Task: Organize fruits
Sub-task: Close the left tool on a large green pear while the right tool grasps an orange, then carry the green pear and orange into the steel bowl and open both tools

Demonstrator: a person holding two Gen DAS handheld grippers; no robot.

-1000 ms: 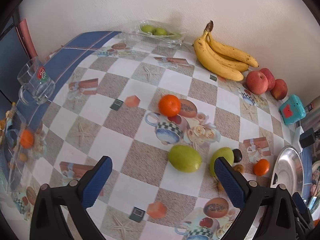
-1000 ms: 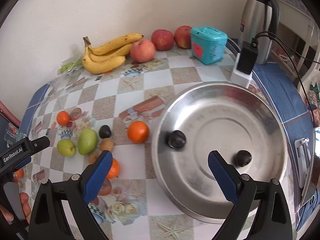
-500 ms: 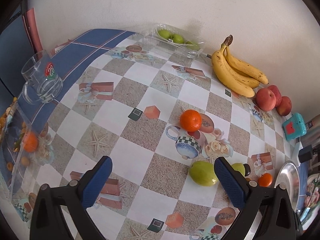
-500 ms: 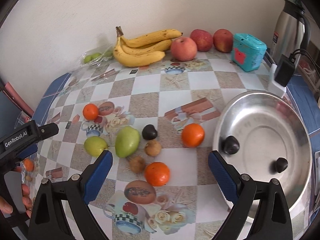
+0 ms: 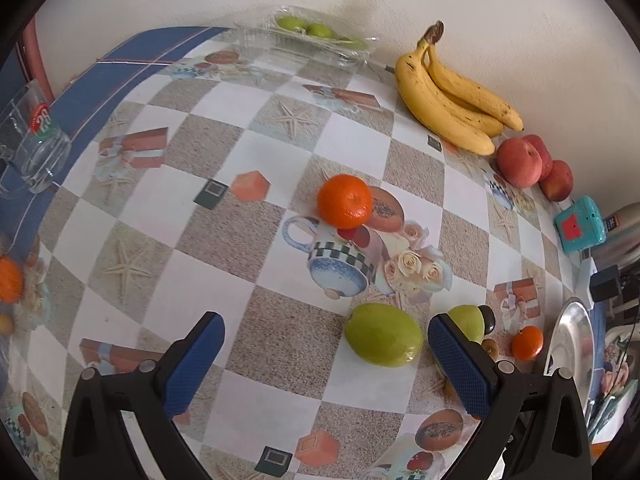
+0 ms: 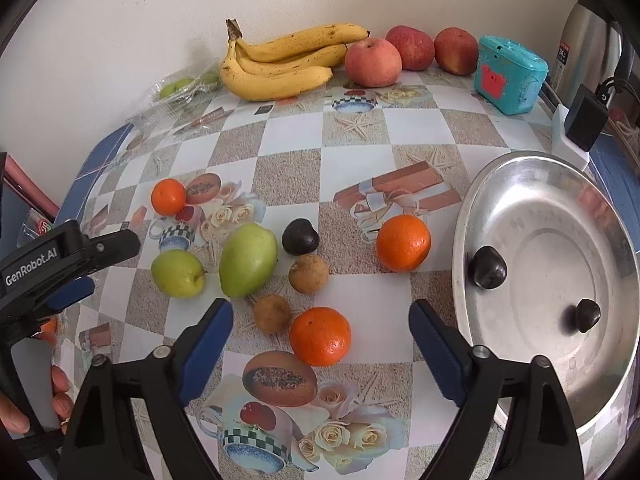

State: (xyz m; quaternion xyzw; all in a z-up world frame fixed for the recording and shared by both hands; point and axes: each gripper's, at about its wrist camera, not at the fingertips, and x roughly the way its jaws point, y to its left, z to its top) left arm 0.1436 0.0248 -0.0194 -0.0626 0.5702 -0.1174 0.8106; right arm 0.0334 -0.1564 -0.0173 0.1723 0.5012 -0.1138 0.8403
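R tongs (image 6: pixel 321 322) wide, just been closing a bit, orange (image 6: pixel 320 336) between, untouched; L tongs (image 5: pixel 326 344) wide, empty.

Stood along the far right of the counter (image 6: pixel 404 136): a teal box (image 6: pixel 510 76) with a red patch, just beside a steel flask (image 6: pixel 586 40). Plugged into a white block (image 6: pixel 568 140) near the flask, a black adapter (image 6: pixel 586 116). Sat at the far left edge of the patterned cloth: a clear glass mug (image 5: pixel 38 140) bearing a red-and-green logo.
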